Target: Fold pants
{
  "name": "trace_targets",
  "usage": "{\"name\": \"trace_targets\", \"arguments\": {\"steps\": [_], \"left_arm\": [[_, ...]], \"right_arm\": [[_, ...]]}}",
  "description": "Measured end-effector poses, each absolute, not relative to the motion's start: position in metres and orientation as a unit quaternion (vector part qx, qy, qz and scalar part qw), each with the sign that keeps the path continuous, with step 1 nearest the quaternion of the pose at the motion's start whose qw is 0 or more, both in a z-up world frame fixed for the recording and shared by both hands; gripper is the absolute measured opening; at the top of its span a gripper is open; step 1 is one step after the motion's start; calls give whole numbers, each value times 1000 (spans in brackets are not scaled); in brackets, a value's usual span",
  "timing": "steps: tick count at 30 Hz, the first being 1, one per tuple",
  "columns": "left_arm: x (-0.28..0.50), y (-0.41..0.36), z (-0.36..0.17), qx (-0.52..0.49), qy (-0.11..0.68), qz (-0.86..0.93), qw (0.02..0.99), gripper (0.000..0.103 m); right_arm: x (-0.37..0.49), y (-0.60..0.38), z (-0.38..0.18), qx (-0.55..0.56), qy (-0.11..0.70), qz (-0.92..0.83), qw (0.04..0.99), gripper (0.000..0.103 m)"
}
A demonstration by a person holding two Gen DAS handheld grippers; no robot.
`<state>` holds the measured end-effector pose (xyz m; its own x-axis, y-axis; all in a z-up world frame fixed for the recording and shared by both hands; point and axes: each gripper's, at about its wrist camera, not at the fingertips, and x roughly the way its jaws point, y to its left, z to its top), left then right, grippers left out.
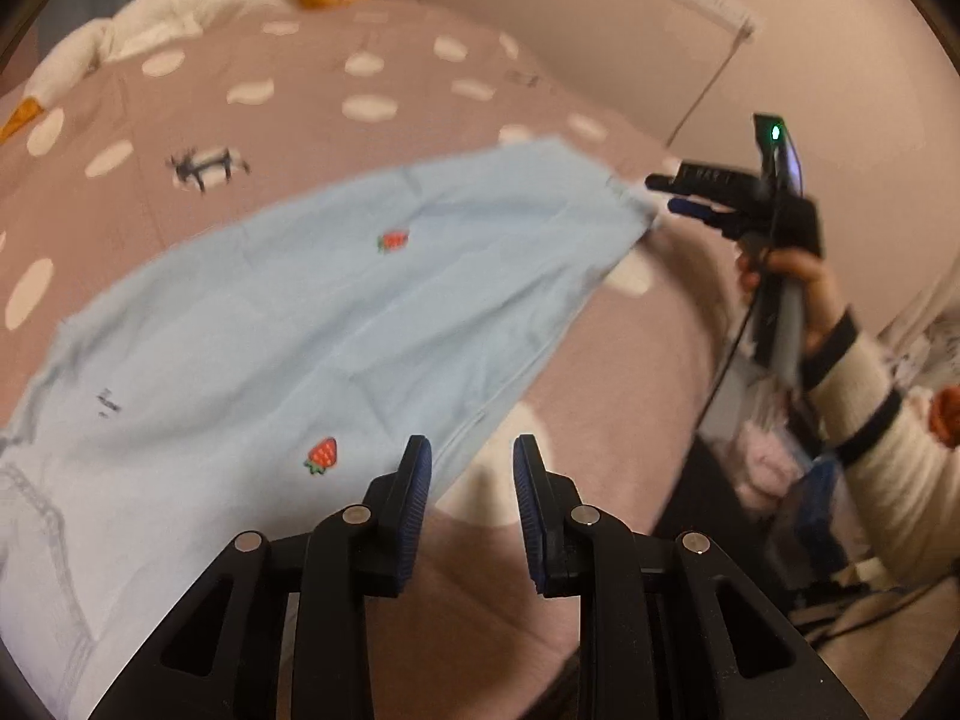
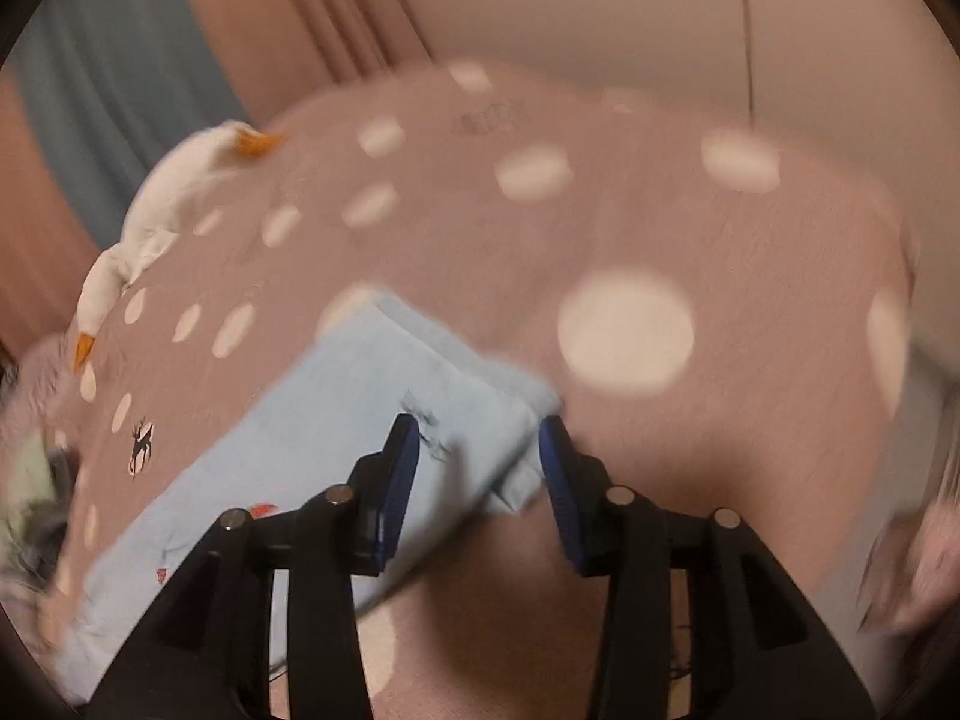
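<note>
Light blue pants (image 1: 312,324) with small strawberry prints lie stretched across a pink spotted bed cover (image 1: 336,66). My left gripper (image 1: 471,462) is open and empty, just above the near edge of the pants. My right gripper (image 1: 663,195) is at the far leg cuff. In the right wrist view the right gripper (image 2: 480,438) is open, its fingers on either side of the corner of the cuff (image 2: 510,408). The cuff edge looks slightly bunched there. The view is blurred.
A white plush goose (image 1: 180,6) with orange beak and feet lies at the far edge of the bed, also in the right wrist view (image 2: 174,204). A wall (image 1: 630,60) and curtains stand behind. The bed's right edge drops to a cluttered floor (image 1: 768,468).
</note>
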<state>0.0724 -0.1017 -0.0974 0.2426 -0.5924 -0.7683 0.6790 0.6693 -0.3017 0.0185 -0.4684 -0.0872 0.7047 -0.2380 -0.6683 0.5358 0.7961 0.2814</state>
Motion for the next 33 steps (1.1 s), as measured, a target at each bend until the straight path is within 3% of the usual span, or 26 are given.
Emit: {"name": "trace_targets", "arguments": {"steps": [2,6,7,10,13,15,19,23,27,33], "left_arm": [[79,-93,-90,26,455,-393,798,25],[108,-81,-112,17,480,-304,822,25],[114,-76,-122,9,493,-285,822,25],[111,-61,-144,1,520,-269,810,25],[95,-43,-143,-14,524,-286,802,25],[88,-30,-141,-33,529,-298,794,25],[80,-2,-123,-42,512,-283,810,25],[95,27,-109,-30,474,-211,854,25],[123,60,-122,-38,479,-126,868,25],[117,85,-146,-89,477,-155,860,25]], "right_arm": [[25,-444,-77,202,319,-153,913,42],[48,-357,-83,130,368,43,920,16],[50,-339,-85,114,374,69,918,15],[51,-295,-99,60,398,136,905,15],[49,-262,-130,-6,489,186,852,16],[41,-256,-122,-45,479,201,853,17],[47,-262,-94,18,464,250,849,18],[73,-235,-83,41,438,290,850,32],[135,-183,-91,44,447,297,842,32],[187,-124,-91,7,455,314,833,32]]}}
